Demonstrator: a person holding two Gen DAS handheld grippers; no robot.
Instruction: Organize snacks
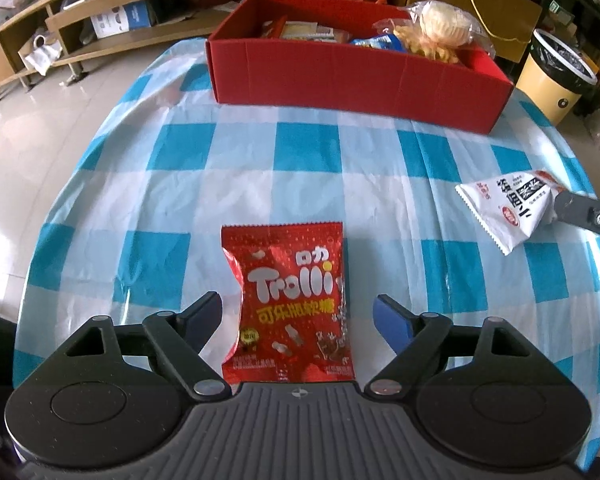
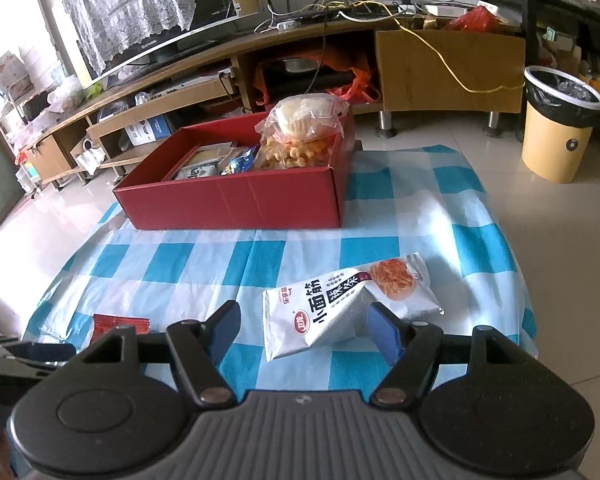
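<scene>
We are at the pick-up step, both grippers reaching for loose packets. On our left, the left gripper (image 1: 298, 316) points steeply down, its jaws spread wide either side of the red Trolli gummy packet (image 1: 290, 304), pads not touching it. Next we close, lift and carry to the red box (image 1: 352, 80) at twelve o'clock (already part-filled). The right gripper (image 2: 300, 330) stands open over the white noodle-snack packet (image 2: 340, 304), tilted less steeply.

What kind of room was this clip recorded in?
Most likely a home living room: a large flat television on a long wooden media cabinet, and a table under a blue-and-white checked cloth.
</scene>
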